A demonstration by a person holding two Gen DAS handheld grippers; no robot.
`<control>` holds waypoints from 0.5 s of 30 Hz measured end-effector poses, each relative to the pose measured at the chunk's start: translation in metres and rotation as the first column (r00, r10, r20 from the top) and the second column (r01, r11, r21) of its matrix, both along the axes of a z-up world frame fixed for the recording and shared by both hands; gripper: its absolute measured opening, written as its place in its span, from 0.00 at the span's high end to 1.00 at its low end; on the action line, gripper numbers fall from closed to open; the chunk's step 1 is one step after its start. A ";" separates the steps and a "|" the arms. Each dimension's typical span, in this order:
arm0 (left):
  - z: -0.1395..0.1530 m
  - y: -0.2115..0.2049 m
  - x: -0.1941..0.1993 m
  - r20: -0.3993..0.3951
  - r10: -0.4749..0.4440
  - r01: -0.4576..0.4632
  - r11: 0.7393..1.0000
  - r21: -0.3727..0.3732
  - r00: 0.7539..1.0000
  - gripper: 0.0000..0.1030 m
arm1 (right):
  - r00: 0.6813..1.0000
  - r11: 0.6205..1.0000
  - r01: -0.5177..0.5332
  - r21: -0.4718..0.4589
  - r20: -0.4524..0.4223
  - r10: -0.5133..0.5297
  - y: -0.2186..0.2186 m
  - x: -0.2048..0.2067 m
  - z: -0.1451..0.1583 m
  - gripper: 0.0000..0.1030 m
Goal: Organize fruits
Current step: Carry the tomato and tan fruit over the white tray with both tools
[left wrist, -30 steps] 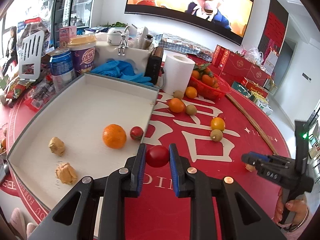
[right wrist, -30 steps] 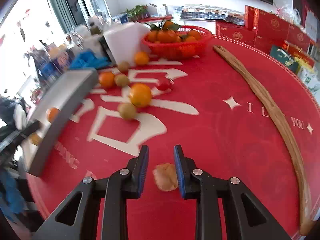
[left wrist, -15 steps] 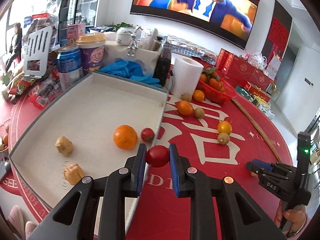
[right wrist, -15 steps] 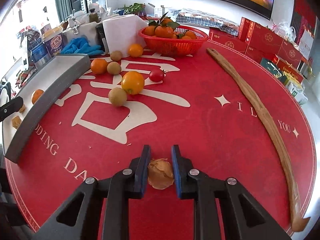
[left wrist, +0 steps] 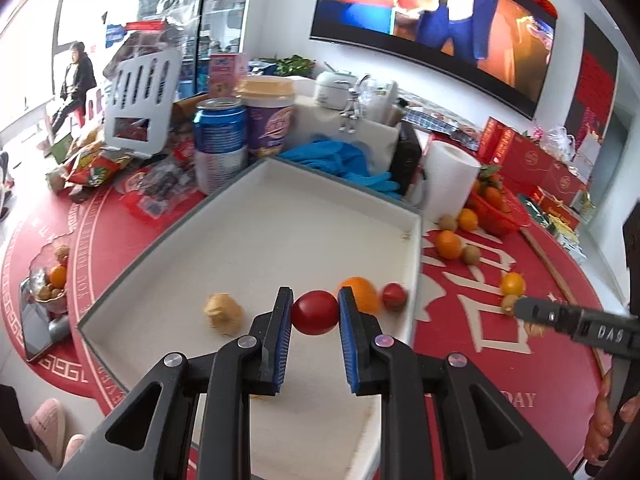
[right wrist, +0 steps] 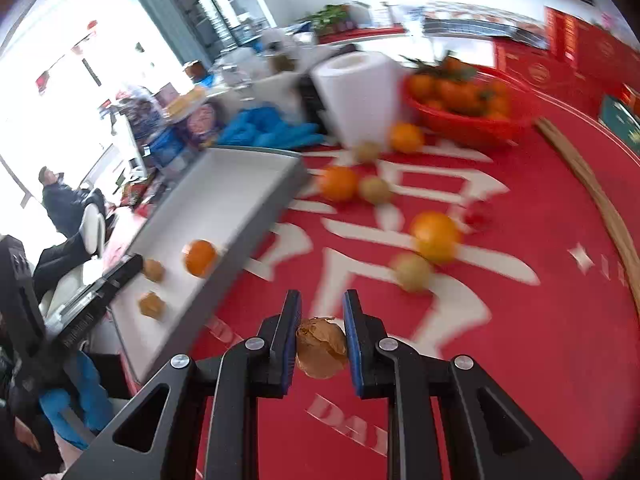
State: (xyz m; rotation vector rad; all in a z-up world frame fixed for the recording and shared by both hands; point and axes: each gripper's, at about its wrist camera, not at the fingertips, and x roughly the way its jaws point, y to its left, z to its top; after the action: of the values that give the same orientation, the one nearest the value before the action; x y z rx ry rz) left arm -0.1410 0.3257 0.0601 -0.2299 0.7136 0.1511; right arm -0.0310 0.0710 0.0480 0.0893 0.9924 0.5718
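My left gripper (left wrist: 315,312) is shut on a red tomato (left wrist: 315,313) and holds it above the white tray (left wrist: 296,216). In the tray lie an orange (left wrist: 362,294), a small red tomato (left wrist: 394,297) and a tan husked fruit (left wrist: 223,314). My right gripper (right wrist: 320,346) is shut on a tan husked fruit (right wrist: 321,347), lifted over the red tablecloth to the right of the tray (right wrist: 240,184). The right gripper also shows at the right edge of the left wrist view (left wrist: 532,314). Loose oranges (right wrist: 435,236) and kiwis (right wrist: 412,272) lie on the cloth.
A red basket of tangerines (right wrist: 464,108) and a paper towel roll (right wrist: 356,92) stand at the back. A blue can (left wrist: 219,140), a cup (left wrist: 269,118) and blue gloves (left wrist: 340,156) crowd the tray's far side. A wooden stick (right wrist: 600,204) lies at the right.
My left gripper has moved left over the tray with the tomato. My right gripper has shut on the husked fruit, lifted it and swung left toward the tray.
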 end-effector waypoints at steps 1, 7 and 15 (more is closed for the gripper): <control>-0.001 0.003 0.000 -0.003 0.008 -0.008 1.000 0.002 1.000 0.76 | 1.000 1.000 -0.016 0.003 0.001 0.016 0.009 0.002 0.002 0.78; -0.008 0.019 0.000 -0.015 0.050 -0.050 0.999 0.006 0.999 0.76 | 0.993 0.993 -0.118 0.028 -0.020 0.118 0.070 0.018 0.007 0.78; -0.018 0.031 0.003 -0.039 0.077 -0.077 0.997 0.003 0.996 0.76 | 0.984 0.985 -0.168 0.039 -0.049 0.170 0.126 0.041 0.002 0.78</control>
State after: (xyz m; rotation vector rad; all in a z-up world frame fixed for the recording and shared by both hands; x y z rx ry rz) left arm -0.1378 0.3571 0.0421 -0.2535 0.7439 0.2301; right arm 0.0104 0.1974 0.0503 0.0515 1.0472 0.7462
